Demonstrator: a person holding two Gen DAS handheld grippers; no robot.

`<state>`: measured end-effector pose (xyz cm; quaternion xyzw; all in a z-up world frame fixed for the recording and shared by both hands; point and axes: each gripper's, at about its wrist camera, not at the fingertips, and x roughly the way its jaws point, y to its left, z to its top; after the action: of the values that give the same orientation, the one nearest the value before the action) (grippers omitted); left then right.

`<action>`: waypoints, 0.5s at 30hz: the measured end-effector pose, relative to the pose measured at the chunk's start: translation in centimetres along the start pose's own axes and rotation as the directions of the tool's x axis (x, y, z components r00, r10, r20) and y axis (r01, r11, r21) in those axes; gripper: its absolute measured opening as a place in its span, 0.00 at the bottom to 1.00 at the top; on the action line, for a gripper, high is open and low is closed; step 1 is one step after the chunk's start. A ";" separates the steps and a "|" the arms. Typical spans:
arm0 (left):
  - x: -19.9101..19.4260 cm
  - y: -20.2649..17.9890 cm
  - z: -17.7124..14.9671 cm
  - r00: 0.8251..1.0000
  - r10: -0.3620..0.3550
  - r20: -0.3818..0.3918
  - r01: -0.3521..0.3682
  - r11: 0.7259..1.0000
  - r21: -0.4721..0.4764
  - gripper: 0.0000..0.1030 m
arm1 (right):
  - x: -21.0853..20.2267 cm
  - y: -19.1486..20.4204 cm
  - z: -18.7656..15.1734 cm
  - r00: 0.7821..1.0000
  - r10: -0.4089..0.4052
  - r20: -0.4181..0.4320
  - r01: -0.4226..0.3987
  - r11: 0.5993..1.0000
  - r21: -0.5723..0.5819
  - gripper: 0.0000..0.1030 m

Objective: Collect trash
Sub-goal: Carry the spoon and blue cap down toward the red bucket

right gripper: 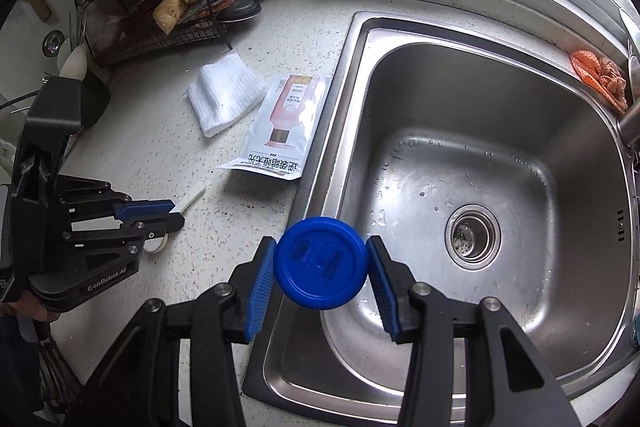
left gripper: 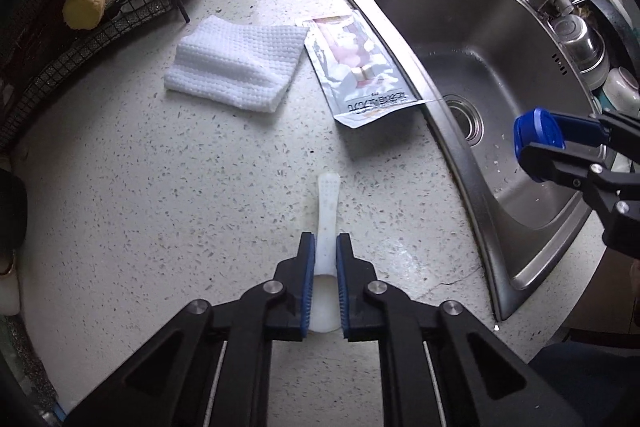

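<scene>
- my left claw is straddling the white plastic spoon lying on the speckled tabletop; its blue pads are sitting on either side of the handle, but i cannot tell if they are already squeezing it.
- the spoon's long axis is running straight ahead along my fingers, handle end pointing away, bowl back between the jaws, so i judge a plain squeeze should take it.
- my right claw is clenching a blue bottle cap edge to edge, hanging over the near rim of the steel sink.
- the empty sauce pouch is lying ahead and slightly right of the left claw, touching the sink edge, with a folded white cloth just beside it.
- the left claw is nearer both; the right one is busy.
- no bin is showing in either view.
</scene>
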<state>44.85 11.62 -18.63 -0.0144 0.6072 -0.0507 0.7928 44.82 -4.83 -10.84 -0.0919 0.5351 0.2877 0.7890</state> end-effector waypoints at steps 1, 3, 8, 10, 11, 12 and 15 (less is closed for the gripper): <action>-0.5 -0.4 -0.3 1.000 -0.011 0.012 0.011 1.000 -0.006 0.09 | -0.2 0.0 -0.3 1.000 0.001 0.003 -0.001 1.000 0.000 0.42; -1.7 -1.4 -1.1 0.999 -0.030 0.029 0.030 0.999 -0.013 0.09 | -0.7 -0.2 -1.0 1.000 0.002 0.008 -0.002 1.000 0.003 0.42; -4.2 -4.8 -2.3 0.995 -0.064 0.080 0.063 0.998 0.004 0.09 | -2.7 -0.9 -3.5 1.000 0.012 0.028 -0.012 1.000 0.016 0.42; -5.4 -6.8 -3.0 0.992 -0.076 0.102 0.074 0.997 0.021 0.09 | -3.8 -1.2 -4.7 0.999 0.011 0.040 -0.012 1.000 0.016 0.42; -6.0 -7.7 -3.3 0.991 -0.078 0.113 0.075 0.997 0.032 0.09 | -4.5 -1.4 -5.6 0.999 0.009 0.049 -0.010 1.000 0.017 0.42; -6.3 -8.4 -3.4 0.989 -0.079 0.122 0.075 0.996 0.041 0.09 | -5.2 -1.7 -6.3 0.998 0.008 0.057 -0.009 1.000 0.020 0.42; -7.6 -12.0 -5.2 0.986 -0.088 0.141 0.081 0.995 0.057 0.09 | -7.3 -2.5 -9.1 0.997 0.007 0.079 -0.009 1.000 0.028 0.42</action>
<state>37.18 0.59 -11.69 -0.0234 0.5458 -0.0988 0.8317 37.07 -13.55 -8.47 -0.0674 0.5079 0.2867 0.8095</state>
